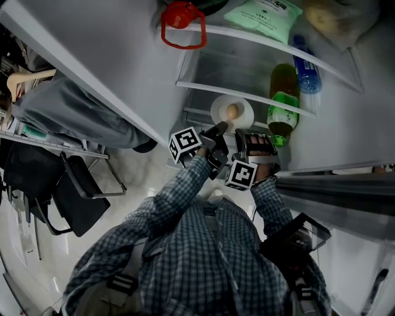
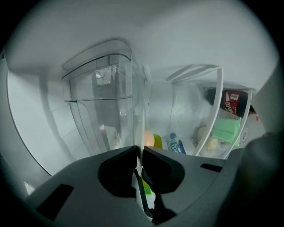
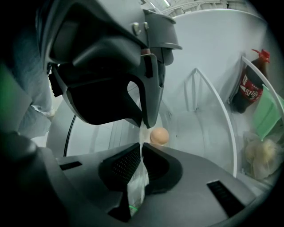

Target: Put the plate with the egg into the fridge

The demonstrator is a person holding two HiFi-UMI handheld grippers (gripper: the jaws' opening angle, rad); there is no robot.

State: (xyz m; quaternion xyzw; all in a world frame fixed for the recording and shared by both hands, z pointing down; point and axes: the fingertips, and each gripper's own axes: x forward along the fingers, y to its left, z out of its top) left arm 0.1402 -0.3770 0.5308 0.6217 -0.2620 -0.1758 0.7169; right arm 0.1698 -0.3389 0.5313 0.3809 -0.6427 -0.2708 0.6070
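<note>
A white plate (image 1: 218, 106) with a brown egg (image 1: 232, 112) on it is held level in the open fridge, just below a glass shelf (image 1: 247, 97). My left gripper (image 1: 220, 127) is shut on the plate's near rim. Close on its right, my right gripper (image 1: 245, 134) is shut on the same rim. In the left gripper view the plate (image 2: 142, 126) shows edge-on as a thin white line pinched in the left gripper (image 2: 139, 153). The right gripper view shows the egg (image 3: 159, 135) just beyond the right gripper (image 3: 141, 150), with the left gripper (image 3: 144, 123) above it.
A green bottle (image 1: 282, 105) and a blue bottle (image 1: 305, 71) stand in the fridge to the plate's right. A green packet (image 1: 262, 15) and a red-capped cola bottle (image 1: 182, 24) lie higher up. A clear drawer (image 2: 104, 102) sits ahead. The door panel (image 1: 105, 55) is on the left, near a black chair (image 1: 80, 191).
</note>
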